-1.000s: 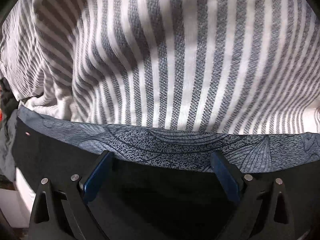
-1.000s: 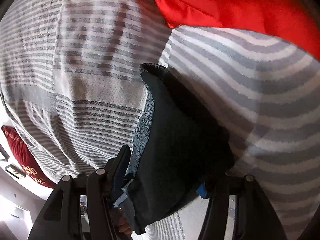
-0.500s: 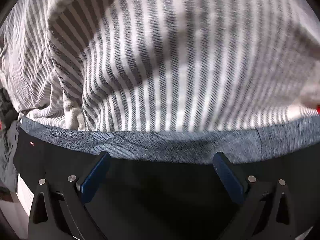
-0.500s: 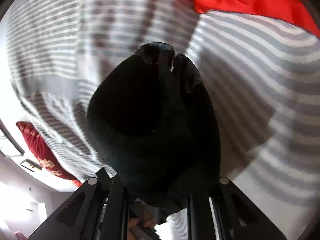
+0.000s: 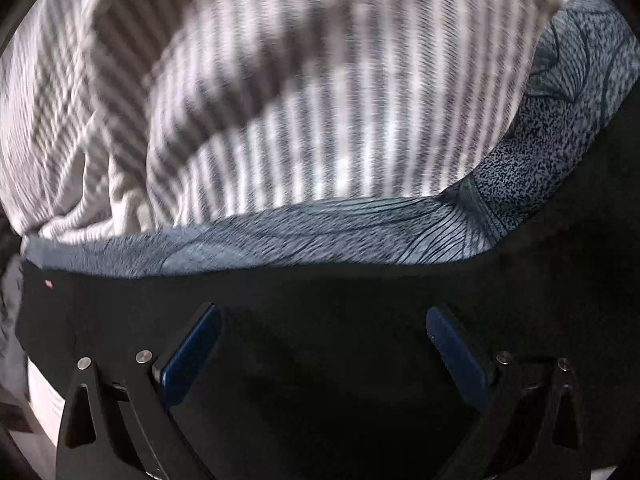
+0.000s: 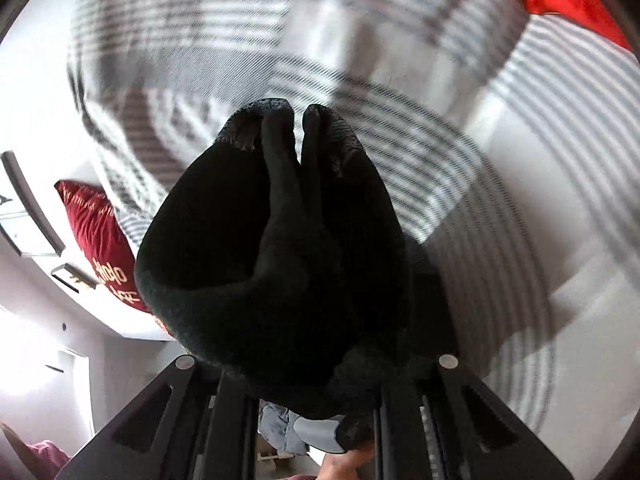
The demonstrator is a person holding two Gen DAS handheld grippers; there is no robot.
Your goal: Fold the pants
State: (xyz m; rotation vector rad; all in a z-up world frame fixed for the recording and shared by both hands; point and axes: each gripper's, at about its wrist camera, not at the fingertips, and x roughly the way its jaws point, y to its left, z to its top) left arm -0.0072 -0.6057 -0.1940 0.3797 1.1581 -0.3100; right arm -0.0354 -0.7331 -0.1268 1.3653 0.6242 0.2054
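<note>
Right gripper (image 6: 316, 404) pinched tight on bunched black pants (image 6: 280, 248), lifted above striped bedding (image 6: 460, 168). Left gripper (image 5: 324, 344) fingers spread wide, gripping nothing, hovering over waistband (image 5: 320, 236). Advice: carry fold across level, pin waistband flat, avoid dragging.

Bunched pants (image 6: 272, 260) block the right gripper (image 6: 316, 392) — striped bedding (image 5: 320, 92) beyond.
</note>
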